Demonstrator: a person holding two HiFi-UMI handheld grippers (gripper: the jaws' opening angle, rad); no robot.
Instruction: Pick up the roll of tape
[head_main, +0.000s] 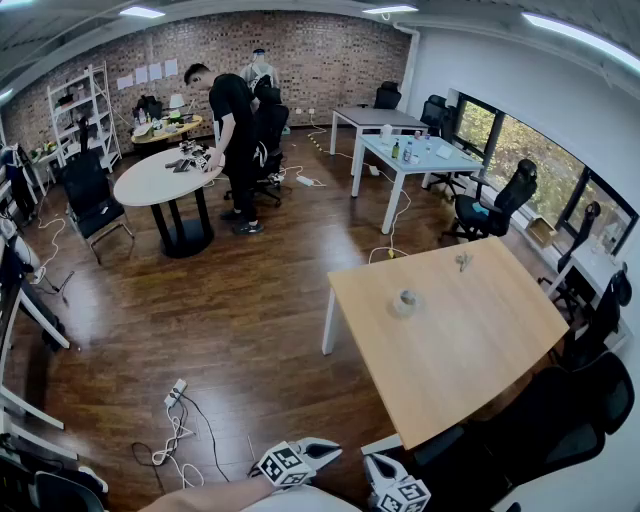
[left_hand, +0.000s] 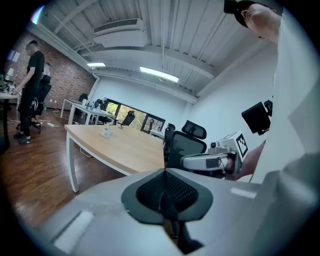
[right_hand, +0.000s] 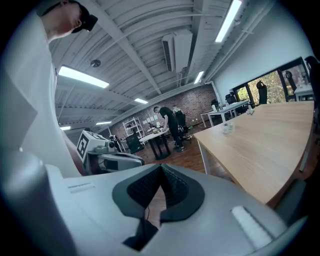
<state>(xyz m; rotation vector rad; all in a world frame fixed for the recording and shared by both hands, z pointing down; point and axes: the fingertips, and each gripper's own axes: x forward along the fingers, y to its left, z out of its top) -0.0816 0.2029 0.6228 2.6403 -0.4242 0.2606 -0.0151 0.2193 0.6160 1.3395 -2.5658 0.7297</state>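
Small pale roll of tape (head_main: 405, 300) lies flat, far ahead of both hand-held grippers, well apart from them.
It sits near the left edge of the light wooden table (head_main: 480, 350). The right gripper (head_main: 380, 468) is the nearer, with the roll almost straight beyond it. The left gripper (head_main: 325, 450) sits further left. Both have their jaws together on nothing, so they must part before either can take the roll.

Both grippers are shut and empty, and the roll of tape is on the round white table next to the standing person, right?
The table is wrong. In the head view, the roll of tape lies on the rectangular wooden table, well away from the standing person. The rest holds: the left gripper and the right gripper are both shut and empty, as each gripper's own view shows.
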